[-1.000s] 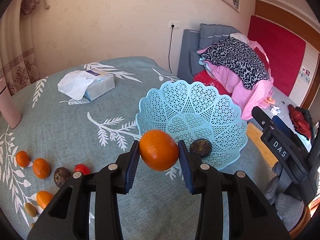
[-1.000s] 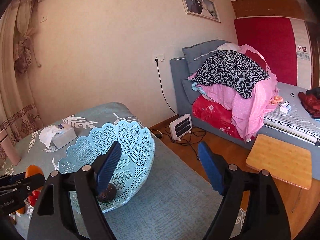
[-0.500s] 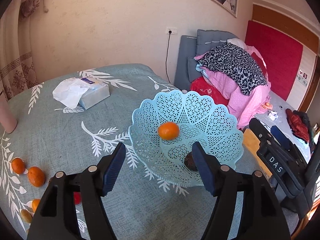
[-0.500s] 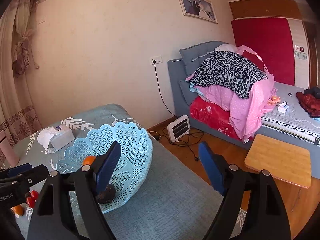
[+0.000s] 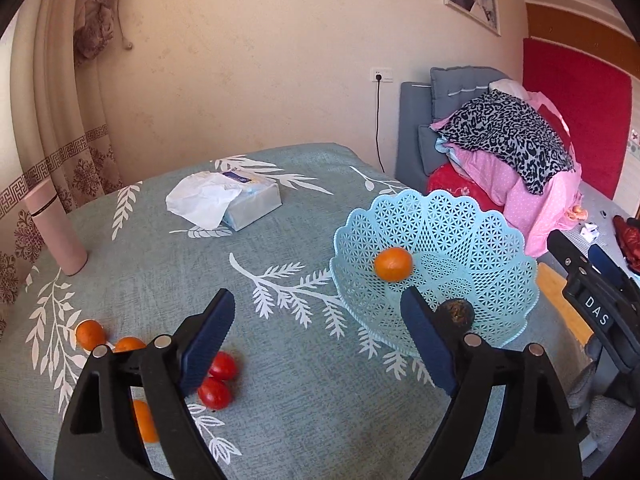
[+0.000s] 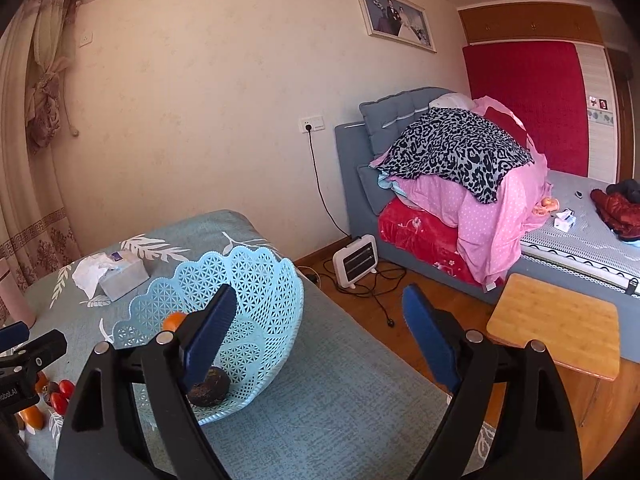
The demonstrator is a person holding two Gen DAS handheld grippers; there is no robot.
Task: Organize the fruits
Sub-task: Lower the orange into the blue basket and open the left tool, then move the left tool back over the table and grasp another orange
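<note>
A light blue lattice basket (image 5: pixel 480 240) stands on the table and holds an orange (image 5: pixel 393 264) and a dark brown fruit (image 5: pixel 456 314). My left gripper (image 5: pixel 320 340) is open and empty, pulled back on the near left side of the basket. Two red fruits (image 5: pixel 218 380) and several small oranges (image 5: pixel 90 334) lie on the cloth by its left finger. My right gripper (image 6: pixel 320 332) is open and empty, at the basket's (image 6: pixel 260 300) right side; the dark fruit (image 6: pixel 210 390) and the orange (image 6: pixel 174 320) show inside.
A tissue box (image 5: pixel 244 200) and a pink bottle (image 5: pixel 54 236) stand further back on the teal leaf-print tablecloth (image 5: pixel 168 264). A bed piled with blankets (image 6: pixel 460 184), a small heater (image 6: pixel 356 260) and a wooden stool (image 6: pixel 556 320) are to the right of the table.
My left gripper opened and let the orange go into the basket, then drew back up and to the left. The right gripper stayed open and hardly moved.
</note>
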